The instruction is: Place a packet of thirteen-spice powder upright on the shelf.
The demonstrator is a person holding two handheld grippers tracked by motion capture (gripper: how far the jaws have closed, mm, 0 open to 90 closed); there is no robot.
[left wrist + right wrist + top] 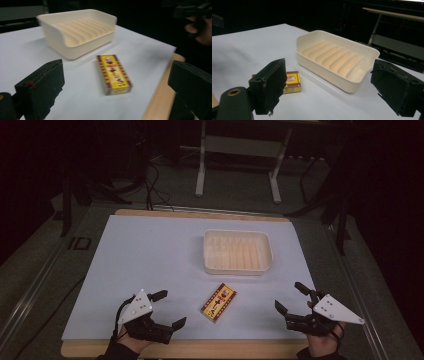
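Both claws stand apart and empty, the left claw (pixel 167 309) and right claw (pixel 289 297) flanking a small yellow-and-red box (pixel 219 302) that lies flat on the counter (pixel 150 255), just in front of the cream ribbed tray (pixel 237 251). The box looks light, stiff cardboard, likely best pinched across its narrow long sides.

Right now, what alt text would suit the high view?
A small yellow and red box lies on a white sheet, just in front of an empty cream ribbed tray. Hand-held left gripper and right gripper flank it, jaws open.
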